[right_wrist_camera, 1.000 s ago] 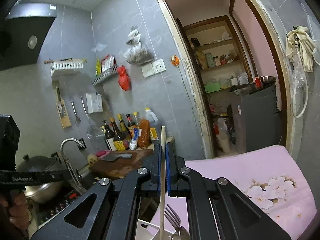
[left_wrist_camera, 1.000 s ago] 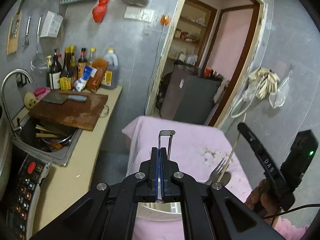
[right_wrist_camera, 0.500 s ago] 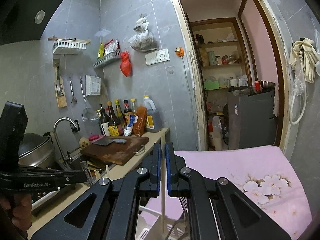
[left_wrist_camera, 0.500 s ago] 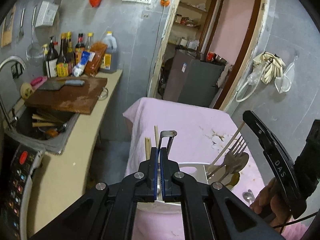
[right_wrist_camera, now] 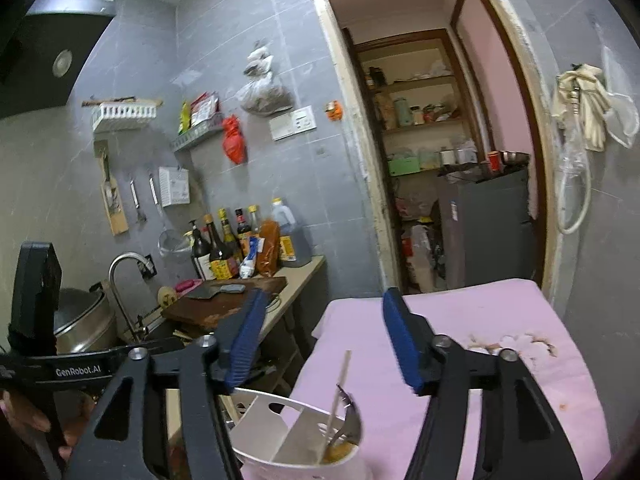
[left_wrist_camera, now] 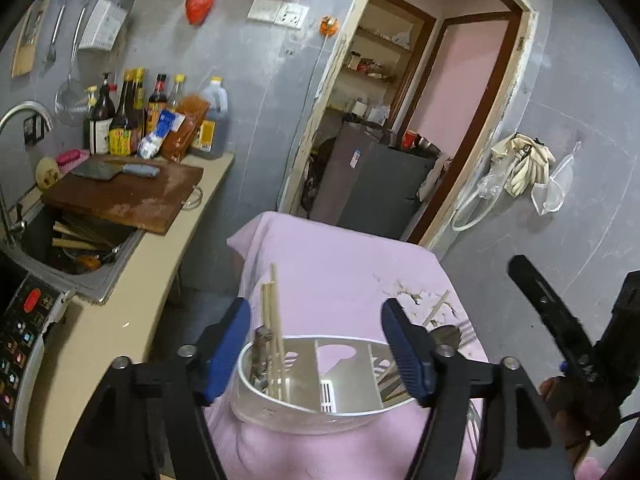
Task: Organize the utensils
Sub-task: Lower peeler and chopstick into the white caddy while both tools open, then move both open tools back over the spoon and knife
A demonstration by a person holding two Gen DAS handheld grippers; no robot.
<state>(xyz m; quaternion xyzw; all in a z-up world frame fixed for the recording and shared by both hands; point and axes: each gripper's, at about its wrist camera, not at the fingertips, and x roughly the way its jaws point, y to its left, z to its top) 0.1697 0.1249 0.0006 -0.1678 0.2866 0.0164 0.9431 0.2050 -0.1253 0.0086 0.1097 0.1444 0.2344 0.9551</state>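
Observation:
A metal utensil holder [left_wrist_camera: 320, 408] with divided compartments stands on the pink cloth. Its left compartment holds wooden chopsticks [left_wrist_camera: 274, 332] and a metal tool [left_wrist_camera: 262, 354]. Its right compartment holds a fork and spoons [left_wrist_camera: 450, 334]. My left gripper [left_wrist_camera: 320, 350] is open and empty just above the holder. In the right wrist view the holder [right_wrist_camera: 296, 436] sits below my right gripper [right_wrist_camera: 322, 344], which is open and empty; a single chopstick [right_wrist_camera: 336, 396] leans in the compartment beneath it.
The pink-clothed table [left_wrist_camera: 344, 264] runs toward a doorway. A counter on the left bears a cutting board with a cleaver [left_wrist_camera: 120, 184], sauce bottles [left_wrist_camera: 132, 120] and a sink [left_wrist_camera: 76, 248]. The other handle [left_wrist_camera: 568, 344] is at the right.
Both grippers have opened and let go: the left released the metal tool into the holder's left compartment, the right released the chopstick into its compartment. Both views now look down closer on the holder.

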